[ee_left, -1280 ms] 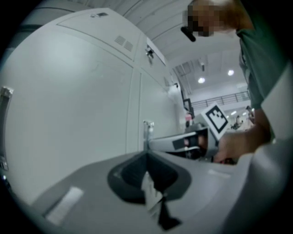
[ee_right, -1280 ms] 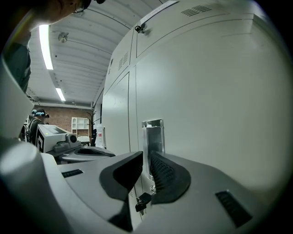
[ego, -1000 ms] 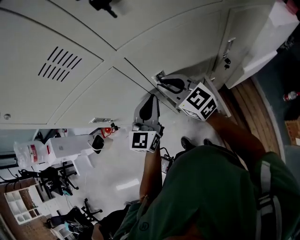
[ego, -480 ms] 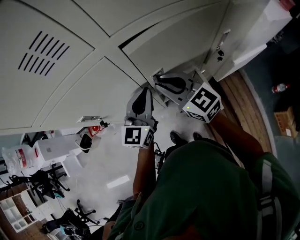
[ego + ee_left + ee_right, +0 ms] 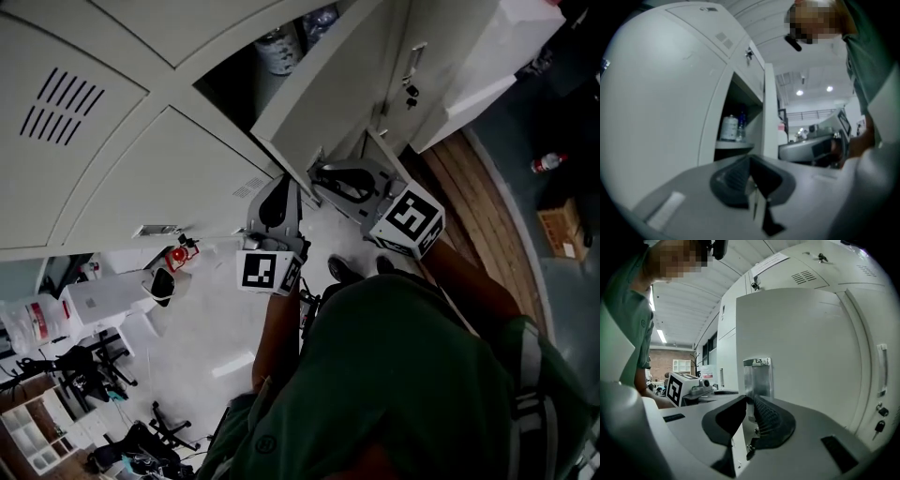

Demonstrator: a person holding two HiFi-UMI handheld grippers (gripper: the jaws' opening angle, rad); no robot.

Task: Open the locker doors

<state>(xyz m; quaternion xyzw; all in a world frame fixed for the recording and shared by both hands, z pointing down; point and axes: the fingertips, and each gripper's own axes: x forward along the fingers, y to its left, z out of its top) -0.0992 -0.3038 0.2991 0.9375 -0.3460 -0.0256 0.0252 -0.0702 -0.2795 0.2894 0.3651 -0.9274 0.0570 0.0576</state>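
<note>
Head view: right gripper [image 5: 323, 174] pinches the locker door [image 5: 328, 89] at its free edge, 12 o'clock; best to pull along the hinge arc without twisting; left gripper [image 5: 277, 192] sits at its 9 o'clock.
Left gripper view: jaws together, empty; bottles [image 5: 730, 127] at 12 o'clock.
Right gripper view: jaws clamp the door by its metal pull [image 5: 757, 373].
Half a second ago the door was barely ajar; now it stands wide.
</note>
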